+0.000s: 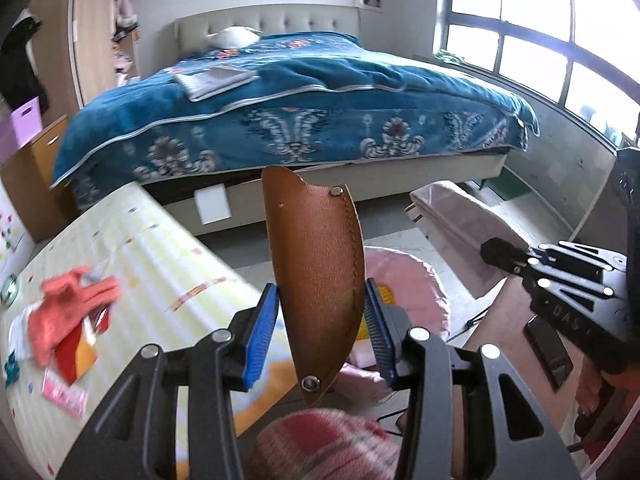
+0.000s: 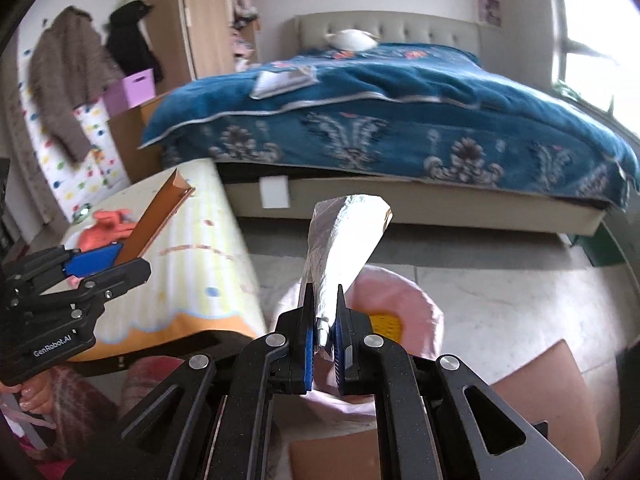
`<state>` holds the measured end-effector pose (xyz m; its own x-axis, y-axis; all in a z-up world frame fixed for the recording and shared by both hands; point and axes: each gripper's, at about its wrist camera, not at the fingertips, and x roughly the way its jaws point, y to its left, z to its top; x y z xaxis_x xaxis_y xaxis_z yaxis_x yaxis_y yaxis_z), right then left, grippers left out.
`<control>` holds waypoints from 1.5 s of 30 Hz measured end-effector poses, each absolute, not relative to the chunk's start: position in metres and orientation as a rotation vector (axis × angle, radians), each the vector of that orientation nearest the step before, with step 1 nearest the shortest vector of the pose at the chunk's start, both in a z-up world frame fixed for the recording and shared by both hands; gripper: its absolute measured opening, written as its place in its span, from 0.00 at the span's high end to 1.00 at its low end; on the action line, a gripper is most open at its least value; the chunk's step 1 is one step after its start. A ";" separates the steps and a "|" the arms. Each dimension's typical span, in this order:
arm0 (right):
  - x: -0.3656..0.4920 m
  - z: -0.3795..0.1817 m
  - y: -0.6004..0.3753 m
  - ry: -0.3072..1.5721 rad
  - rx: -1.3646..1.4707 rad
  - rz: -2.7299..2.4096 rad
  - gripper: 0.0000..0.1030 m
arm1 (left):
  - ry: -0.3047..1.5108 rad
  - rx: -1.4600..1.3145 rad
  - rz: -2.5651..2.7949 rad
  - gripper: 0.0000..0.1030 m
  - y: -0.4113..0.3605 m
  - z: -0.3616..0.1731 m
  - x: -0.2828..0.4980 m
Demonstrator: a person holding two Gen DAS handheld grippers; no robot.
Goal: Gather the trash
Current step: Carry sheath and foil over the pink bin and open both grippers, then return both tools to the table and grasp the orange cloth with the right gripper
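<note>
A brown leather sheath [image 1: 316, 264] with metal studs stands upright between the blue pads of my left gripper [image 1: 320, 336], which is shut on it. In the right wrist view that same sheath [image 2: 156, 220] sticks up from the left gripper [image 2: 100, 264] at the left edge. My right gripper [image 2: 323, 332] is shut on the lower end of a crumpled silver foil packet [image 2: 348, 248] that points forward and up. The right gripper [image 1: 516, 260] also shows at the right of the left wrist view. Both grippers hang over the floor in front of a bed.
A bed with a blue blanket [image 1: 320, 92] fills the back. On the floor to the left, a yellow play mat [image 1: 160, 264] carries an orange cloth [image 1: 68, 312] and wrappers. A pink round cushion [image 2: 400, 300] lies below the grippers, a brown cardboard box [image 2: 540, 392] at the right.
</note>
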<state>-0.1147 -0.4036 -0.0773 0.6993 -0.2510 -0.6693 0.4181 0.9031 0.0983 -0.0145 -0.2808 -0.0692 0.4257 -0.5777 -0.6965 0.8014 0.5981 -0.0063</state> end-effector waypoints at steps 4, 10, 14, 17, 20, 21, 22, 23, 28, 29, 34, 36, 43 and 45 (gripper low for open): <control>-0.112 -0.089 -0.432 0.716 0.276 -0.395 0.92 | 0.720 0.371 -0.908 0.59 -0.306 -0.072 -0.010; -0.102 -0.110 -0.454 0.755 0.312 -0.389 0.77 | 0.726 0.395 -0.894 0.35 -0.335 -0.081 0.002; -0.104 -0.114 -0.456 0.771 0.321 -0.409 0.51 | 0.733 0.389 -0.874 0.34 -0.331 -0.086 0.009; -0.111 -0.114 -0.457 0.767 0.330 -0.416 0.51 | 0.733 0.386 -0.839 0.34 -0.318 -0.086 0.013; -0.116 -0.107 -0.452 0.743 0.336 -0.415 0.51 | 0.733 0.370 -0.803 0.34 -0.301 -0.082 0.016; -0.117 -0.107 -0.451 0.736 0.334 -0.413 0.51 | 0.732 0.365 -0.792 0.34 -0.296 -0.080 0.017; -0.118 -0.105 -0.449 0.727 0.331 -0.410 0.51 | 0.728 0.357 -0.782 0.34 -0.289 -0.078 0.017; -0.119 -0.099 -0.444 0.708 0.327 -0.401 0.51 | 0.724 0.350 -0.766 0.34 -0.281 -0.076 0.018; -0.120 -0.081 -0.424 0.652 0.310 -0.356 0.51 | 0.707 0.314 -0.678 0.33 -0.235 -0.062 0.021; -0.118 -0.075 -0.417 0.640 0.301 -0.340 0.51 | 0.706 0.298 -0.657 0.33 -0.220 -0.059 0.022; -0.098 -0.055 -0.382 0.615 0.257 -0.257 0.52 | 0.714 0.245 -0.561 0.32 -0.162 -0.053 0.027; -0.088 -0.050 -0.369 0.620 0.241 -0.226 0.52 | 0.712 0.236 -0.517 0.32 -0.142 -0.052 0.029; -0.032 -0.045 -0.309 0.681 0.171 -0.075 0.51 | 0.721 0.164 -0.326 0.29 -0.060 -0.051 0.047; -0.019 -0.045 -0.291 0.692 0.156 -0.044 0.51 | 0.730 0.140 -0.269 0.29 -0.036 -0.052 0.055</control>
<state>-0.0195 -0.2913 -0.0451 0.7693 0.0117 -0.6387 0.0918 0.9874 0.1286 0.0547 -0.0355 -0.0519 0.7125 -0.1937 -0.6744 0.2905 0.9563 0.0323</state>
